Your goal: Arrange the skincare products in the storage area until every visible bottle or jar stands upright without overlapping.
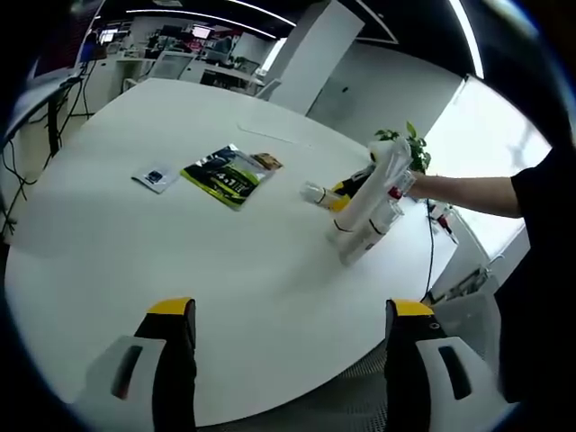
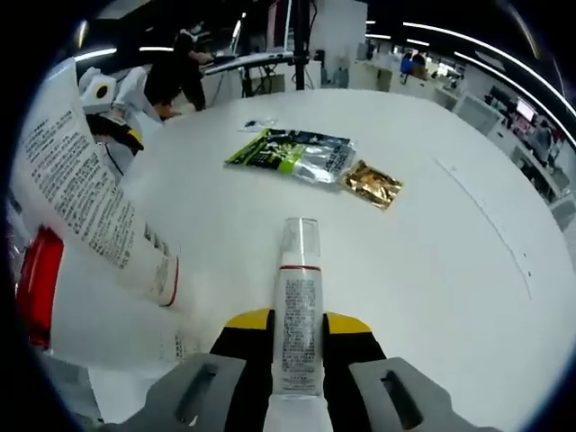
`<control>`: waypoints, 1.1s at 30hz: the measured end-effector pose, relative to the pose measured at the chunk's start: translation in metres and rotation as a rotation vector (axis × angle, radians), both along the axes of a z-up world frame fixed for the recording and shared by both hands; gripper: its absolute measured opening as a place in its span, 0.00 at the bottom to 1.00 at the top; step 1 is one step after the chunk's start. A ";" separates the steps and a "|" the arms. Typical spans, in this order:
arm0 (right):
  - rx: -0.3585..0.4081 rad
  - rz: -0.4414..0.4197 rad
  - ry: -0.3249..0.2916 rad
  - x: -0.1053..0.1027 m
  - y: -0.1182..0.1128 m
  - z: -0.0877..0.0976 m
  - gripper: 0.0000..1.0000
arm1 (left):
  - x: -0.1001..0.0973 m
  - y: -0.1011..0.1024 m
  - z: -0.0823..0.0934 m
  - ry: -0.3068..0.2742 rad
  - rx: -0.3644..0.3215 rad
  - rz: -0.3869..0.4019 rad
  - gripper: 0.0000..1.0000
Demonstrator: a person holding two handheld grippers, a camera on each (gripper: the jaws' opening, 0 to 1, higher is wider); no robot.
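Right gripper (image 2: pixel 297 337) clamped on slim tube (image 2: pixel 297 315), mid-body | left gripper (image 1: pixel 286 315) agape, empty | judged light, slick, squeezable; firmest grip near cap (image 2: pixel 300 241).

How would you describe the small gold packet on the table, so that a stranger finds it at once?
Start from the round white table. Near its middle lies a large green and silver foil pouch. The crinkled gold packet lies flat beside it, far smaller and the lone gold thing.
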State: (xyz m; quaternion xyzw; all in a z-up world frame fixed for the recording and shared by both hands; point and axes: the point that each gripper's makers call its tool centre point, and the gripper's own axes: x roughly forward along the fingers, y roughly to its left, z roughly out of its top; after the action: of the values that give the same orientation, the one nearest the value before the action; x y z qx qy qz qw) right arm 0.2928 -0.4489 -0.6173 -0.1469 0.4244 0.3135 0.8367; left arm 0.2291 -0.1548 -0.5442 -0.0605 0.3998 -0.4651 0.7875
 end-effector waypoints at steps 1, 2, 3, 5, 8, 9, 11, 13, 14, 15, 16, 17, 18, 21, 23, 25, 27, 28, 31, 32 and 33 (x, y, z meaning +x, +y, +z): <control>-0.010 -0.004 -0.002 -0.002 -0.001 0.000 0.10 | -0.001 -0.001 0.000 0.000 0.000 -0.003 0.79; -0.012 -0.003 0.000 -0.003 -0.002 0.000 0.10 | -0.002 -0.001 0.001 0.000 0.000 -0.005 0.79; -0.011 -0.010 0.002 -0.005 -0.003 0.001 0.10 | -0.002 -0.001 0.001 0.001 0.000 -0.007 0.79; -0.018 -0.025 -0.007 -0.008 -0.004 0.003 0.10 | -0.002 -0.001 0.001 0.001 0.000 -0.011 0.79; 0.031 -0.129 -0.042 -0.002 -0.009 0.013 0.10 | -0.003 -0.001 0.003 0.002 -0.007 -0.014 0.78; 0.045 -0.153 -0.046 -0.002 -0.011 0.016 0.10 | -0.003 -0.002 0.004 0.002 -0.011 -0.014 0.78; 0.069 -0.199 -0.060 0.001 -0.015 0.023 0.10 | -0.002 -0.001 0.006 -0.001 -0.019 -0.012 0.78; 0.093 -0.236 -0.067 -0.001 -0.019 0.029 0.10 | -0.002 -0.001 0.009 -0.007 -0.023 -0.010 0.78; 0.094 -0.244 -0.071 -0.002 -0.021 0.031 0.10 | -0.002 -0.001 0.009 -0.008 -0.024 -0.009 0.78; 0.093 -0.253 -0.080 -0.002 -0.024 0.036 0.10 | -0.002 -0.001 0.011 -0.009 -0.026 -0.008 0.78; 0.101 -0.261 -0.082 -0.003 -0.026 0.038 0.10 | -0.003 -0.002 0.012 -0.010 -0.030 -0.007 0.78; 0.103 -0.263 -0.084 -0.003 -0.027 0.038 0.10 | -0.003 -0.002 0.012 -0.012 -0.032 -0.008 0.78; 0.103 -0.267 -0.087 -0.004 -0.028 0.040 0.10 | -0.003 -0.002 0.013 -0.013 -0.033 -0.009 0.78; 0.098 -0.285 -0.087 -0.006 -0.033 0.044 0.10 | -0.005 -0.003 0.014 -0.015 -0.038 -0.012 0.77; 0.094 -0.297 -0.090 -0.010 -0.036 0.045 0.10 | -0.006 -0.003 0.015 -0.016 -0.040 -0.015 0.77; 0.098 -0.307 -0.093 -0.013 -0.037 0.046 0.10 | -0.006 -0.004 0.016 -0.017 -0.041 -0.017 0.77; 0.088 -0.307 -0.096 -0.016 -0.040 0.045 0.10 | -0.007 -0.004 0.017 -0.019 -0.044 -0.020 0.76; 0.086 -0.313 -0.092 -0.022 -0.038 0.043 0.10 | -0.007 -0.004 0.016 -0.018 -0.045 -0.024 0.76; 0.102 -0.346 -0.091 -0.029 -0.041 0.042 0.10 | -0.010 -0.005 0.018 -0.019 -0.045 -0.035 0.75; 0.106 -0.355 -0.094 -0.031 -0.045 0.040 0.10 | -0.010 -0.005 0.018 -0.019 -0.045 -0.036 0.75; 0.105 -0.358 -0.095 -0.032 -0.045 0.040 0.10 | -0.011 -0.006 0.019 -0.018 -0.047 -0.037 0.75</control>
State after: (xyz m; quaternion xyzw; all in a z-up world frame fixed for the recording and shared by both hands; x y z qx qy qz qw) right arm 0.2605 -0.4942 -0.5777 -0.0397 0.3867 0.1742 0.9047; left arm 0.2178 -0.1608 -0.5251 -0.0672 0.3828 -0.4894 0.7807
